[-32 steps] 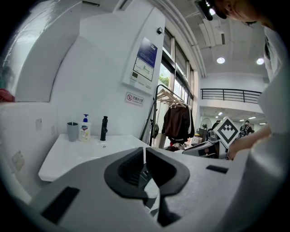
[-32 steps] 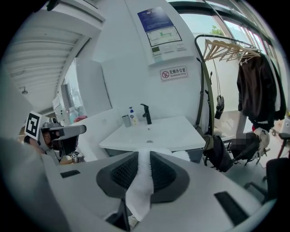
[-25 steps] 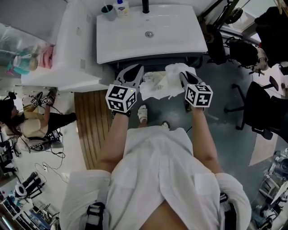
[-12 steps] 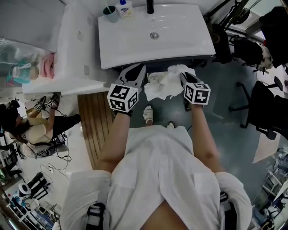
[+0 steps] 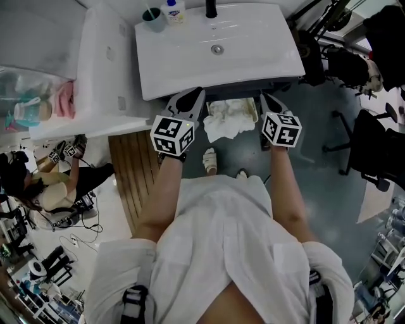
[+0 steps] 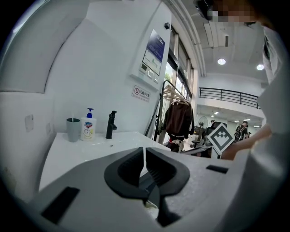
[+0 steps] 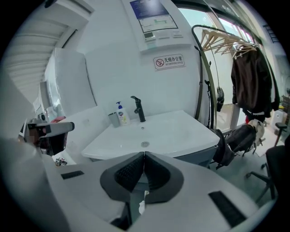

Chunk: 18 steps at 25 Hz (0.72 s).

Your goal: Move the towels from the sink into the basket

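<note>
The white sink stands empty at the top of the head view. Below its front edge a cream basket holds white towels; one hangs over the near rim. My left gripper hangs shut and empty just left of the basket. My right gripper is at the basket's right side; its jaws have just been closing and now meet with nothing between them. In the left gripper view the left gripper points over the sink. The right gripper faces the sink too.
A grey cup, a soap bottle and a black faucet stand at the sink's back edge. A white cabinet flanks it on the left. Office chairs are at the right, a seated person at the left.
The towel that hung from my right gripper now lies in the basket. That gripper's jaws have shut empty. Both grippers have moved a little closer to the sink's front.
</note>
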Each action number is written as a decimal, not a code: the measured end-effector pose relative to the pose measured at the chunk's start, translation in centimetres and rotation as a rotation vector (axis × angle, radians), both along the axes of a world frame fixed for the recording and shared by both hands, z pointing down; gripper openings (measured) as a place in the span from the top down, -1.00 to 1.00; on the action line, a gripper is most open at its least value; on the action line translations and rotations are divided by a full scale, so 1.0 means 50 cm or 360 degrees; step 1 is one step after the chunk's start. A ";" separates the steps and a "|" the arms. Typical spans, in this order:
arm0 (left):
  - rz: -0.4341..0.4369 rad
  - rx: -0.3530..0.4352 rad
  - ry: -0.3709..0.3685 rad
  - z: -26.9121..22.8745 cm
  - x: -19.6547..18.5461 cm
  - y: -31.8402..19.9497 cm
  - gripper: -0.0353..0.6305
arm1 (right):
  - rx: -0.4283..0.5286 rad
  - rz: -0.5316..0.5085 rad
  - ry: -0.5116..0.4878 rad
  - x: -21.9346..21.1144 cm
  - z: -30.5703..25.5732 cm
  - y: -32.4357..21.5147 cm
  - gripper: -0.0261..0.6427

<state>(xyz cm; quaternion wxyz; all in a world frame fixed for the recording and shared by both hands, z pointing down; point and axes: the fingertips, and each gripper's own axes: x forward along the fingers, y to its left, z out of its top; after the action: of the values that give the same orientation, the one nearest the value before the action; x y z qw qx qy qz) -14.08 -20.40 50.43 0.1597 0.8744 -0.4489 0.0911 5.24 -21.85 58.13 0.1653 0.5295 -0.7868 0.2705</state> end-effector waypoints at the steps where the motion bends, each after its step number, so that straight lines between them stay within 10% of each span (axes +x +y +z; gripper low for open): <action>1: 0.0007 -0.0001 0.0004 0.001 0.002 -0.001 0.82 | 0.0004 0.0017 -0.0006 0.007 0.000 0.004 0.84; 18: 0.0052 0.0103 -0.0013 -0.058 0.007 0.006 0.82 | 0.0369 0.0006 -0.0023 0.030 -0.153 0.029 0.84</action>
<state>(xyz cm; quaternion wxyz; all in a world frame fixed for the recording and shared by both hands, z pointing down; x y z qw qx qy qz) -13.75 -20.12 47.55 0.1282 0.8860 -0.4379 0.0826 6.76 -20.39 50.48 0.0968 0.5445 -0.8131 0.1817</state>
